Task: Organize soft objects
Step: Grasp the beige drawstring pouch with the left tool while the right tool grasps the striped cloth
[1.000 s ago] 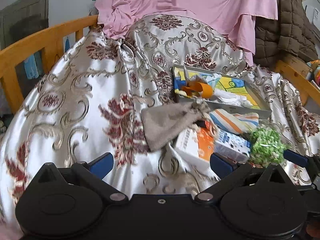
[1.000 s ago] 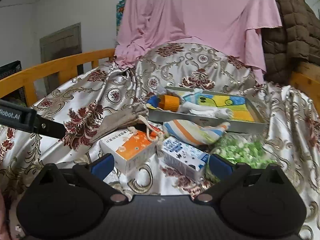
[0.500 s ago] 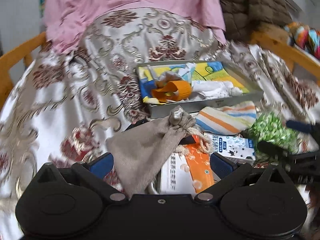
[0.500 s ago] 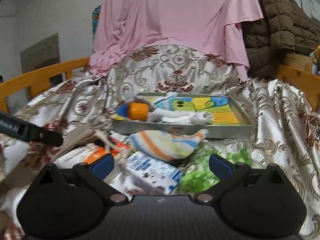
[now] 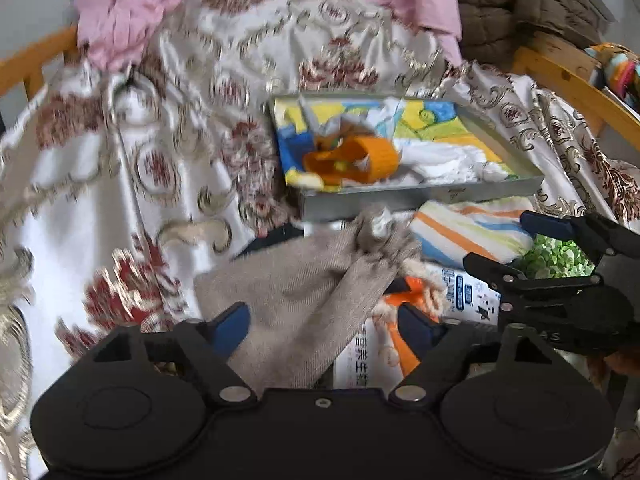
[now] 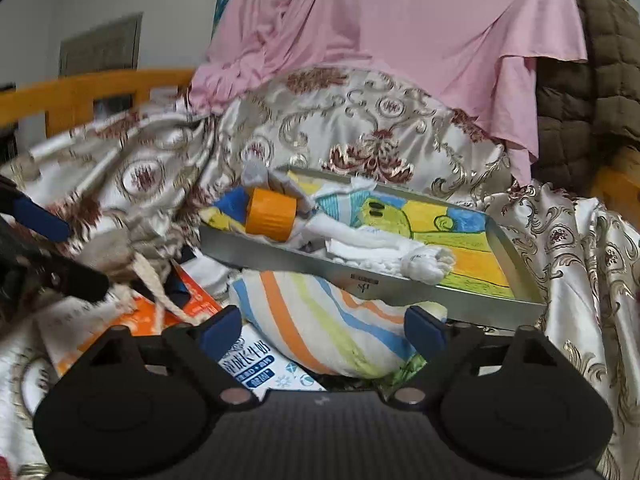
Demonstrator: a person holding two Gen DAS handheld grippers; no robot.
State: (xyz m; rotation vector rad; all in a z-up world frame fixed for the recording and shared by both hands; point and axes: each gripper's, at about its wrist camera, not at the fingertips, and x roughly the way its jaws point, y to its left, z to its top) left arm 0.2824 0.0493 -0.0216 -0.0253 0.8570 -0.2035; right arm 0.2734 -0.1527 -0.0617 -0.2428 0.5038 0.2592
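Observation:
A grey drawstring pouch lies between the fingers of my left gripper. Its jaws are closing, and the pads stand just clear of the cloth. A striped soft pouch lies between the fingers of my right gripper, whose jaws are also closing without pressing on it. In the left wrist view the right gripper hangs over the striped pouch and a green fluffy thing. Behind them a metal tray holds an orange cup and white cloth.
An orange-and-white carton and a blue-and-white milk carton lie under the soft things. A patterned satin cover spreads over everything. Pink cloth and a brown quilted coat hang behind. Wooden rails run along both sides.
Both grippers moved forward and down onto the pile, and their jaws narrowed. The left one now straddles the grey pouch, the right one the striped pouch.

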